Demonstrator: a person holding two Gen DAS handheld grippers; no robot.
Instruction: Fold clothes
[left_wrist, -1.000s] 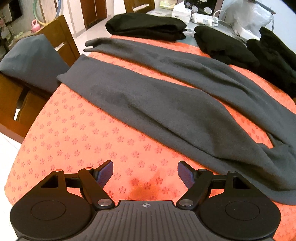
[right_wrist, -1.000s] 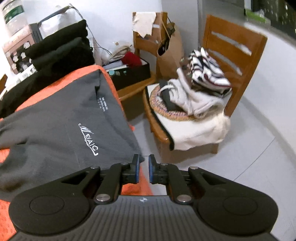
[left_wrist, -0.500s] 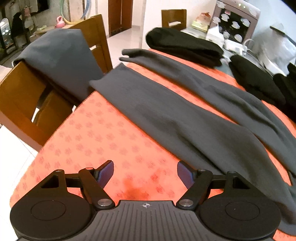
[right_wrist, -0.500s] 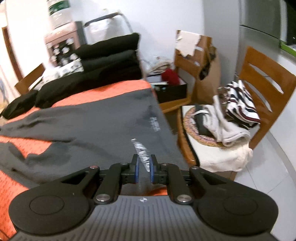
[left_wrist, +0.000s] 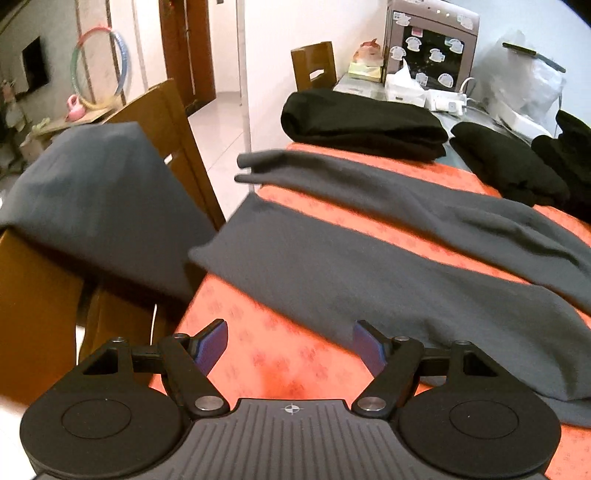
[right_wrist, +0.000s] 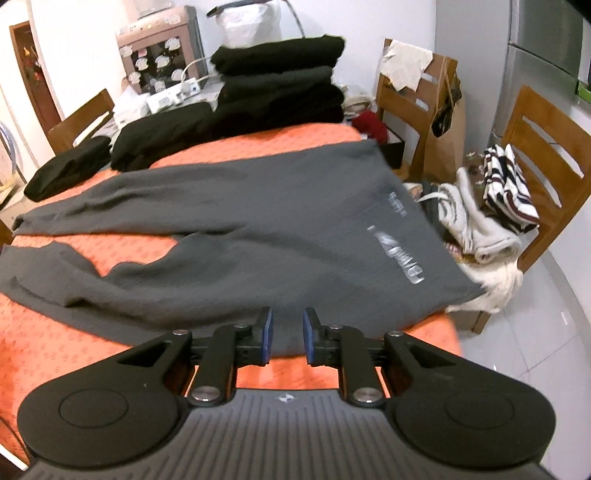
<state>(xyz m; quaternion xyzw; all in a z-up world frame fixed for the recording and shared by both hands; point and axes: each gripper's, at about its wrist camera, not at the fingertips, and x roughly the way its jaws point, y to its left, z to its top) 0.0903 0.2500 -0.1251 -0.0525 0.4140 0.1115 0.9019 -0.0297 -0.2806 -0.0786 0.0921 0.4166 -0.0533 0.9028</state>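
Observation:
Dark grey trousers (left_wrist: 369, 266) lie spread on the orange flower-print table cloth (left_wrist: 258, 354), both legs stretching toward the table's left end. In the left wrist view my left gripper (left_wrist: 290, 345) is open wide, low over the cloth just short of the near leg's cuff end (left_wrist: 214, 251). From the right wrist camera the trousers (right_wrist: 258, 229) show their waist end with a white logo (right_wrist: 402, 258) near the table's right edge. My right gripper (right_wrist: 286, 332) hovers by the near hem of that waist end, its blue pads (right_wrist: 266, 339) a narrow gap apart with nothing between them.
Folded black clothes (left_wrist: 362, 122) are stacked at the back of the table (right_wrist: 280, 81). A wooden chair draped with a grey garment (left_wrist: 92, 203) stands off the left end. Another chair holding loose striped and white clothes (right_wrist: 491, 206) stands to the right. An appliance (left_wrist: 432, 48) sits behind.
Both grippers have swung around: the left now faces the leg cuffs and the draped chair, the right now faces across the table. The right gripper's finger gap has widened a little.

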